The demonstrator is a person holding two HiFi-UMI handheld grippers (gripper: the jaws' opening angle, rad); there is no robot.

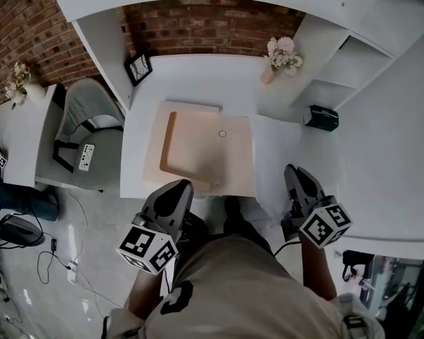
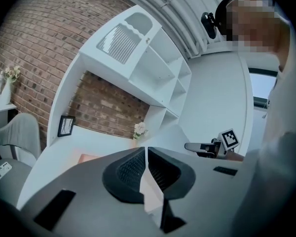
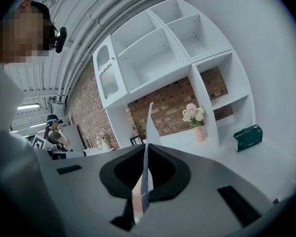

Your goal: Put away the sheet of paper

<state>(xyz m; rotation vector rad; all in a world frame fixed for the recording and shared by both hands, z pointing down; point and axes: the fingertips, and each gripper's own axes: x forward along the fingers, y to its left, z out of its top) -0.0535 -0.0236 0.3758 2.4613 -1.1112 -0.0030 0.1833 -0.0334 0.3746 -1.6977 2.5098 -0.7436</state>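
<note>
Right gripper view puts the right gripper [image 3: 147, 149] closest: its jaws are pressed together on a thin white sheet of paper [image 3: 149, 122], seen edge-on and rising past the jaw tips. The head view shows the grip sits at the sheet's near edge, while the rest of the sheet reaches away over the white desk [image 1: 191, 76]. Only a narrow strip is pinched, so the paper could slide out, or crease at the jaws if it is swung quickly.

The left gripper [image 2: 146, 149] hovers at the desk's near edge with its jaws together. I cannot make out anything held in them. With that gripper closed, the limp far end of the sheet has no support and will probably droop or fold when lifted.

Just left of the sheet lies a shallow, peach-coloured rectangular tray [image 1: 166, 147]. If that is where the paper goes, its trailing edge could catch on the tray's raised rim and buckle instead of settling flat.

Farther back, a small dark green box [image 1: 321, 117] stands to the right, and a pink vase of pale flowers [image 1: 281, 56] stands against the brick wall. A wide sweep with the paper could brush either one, and the vase looks the easier to tip over.
</note>
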